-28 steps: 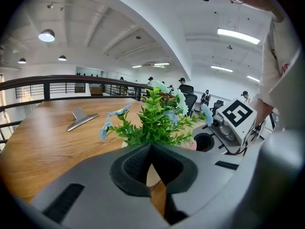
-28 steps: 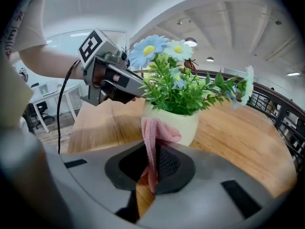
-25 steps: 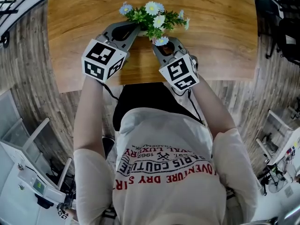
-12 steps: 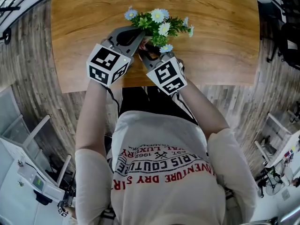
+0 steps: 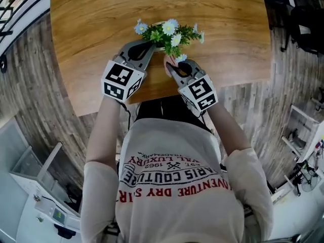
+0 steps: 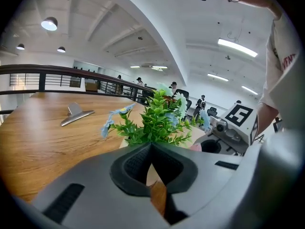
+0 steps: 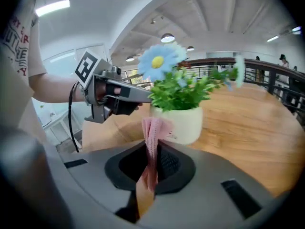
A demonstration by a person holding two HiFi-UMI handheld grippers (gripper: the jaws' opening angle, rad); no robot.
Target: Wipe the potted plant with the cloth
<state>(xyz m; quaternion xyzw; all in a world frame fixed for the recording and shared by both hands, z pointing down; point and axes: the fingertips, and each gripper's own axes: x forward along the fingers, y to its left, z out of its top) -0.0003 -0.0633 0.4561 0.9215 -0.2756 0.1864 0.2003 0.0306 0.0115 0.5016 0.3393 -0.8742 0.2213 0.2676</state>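
The limp pink cloth (image 7: 153, 130) is clamped in the right gripper (image 7: 153, 149), and the potted plant (image 7: 178, 120), likely light and tippable, is best steadied at its pot by the closed, empty left gripper (image 6: 151, 147).

One potted plant (image 5: 167, 33); one pink cloth (image 7: 153, 132); one wooden table (image 5: 228, 24). Two grippers: left gripper (image 5: 151, 48) at the plant's 8 o'clock, right gripper (image 5: 170, 66) at its 6 o'clock. One metal clip (image 6: 76, 114) at the table's 11 o'clock.
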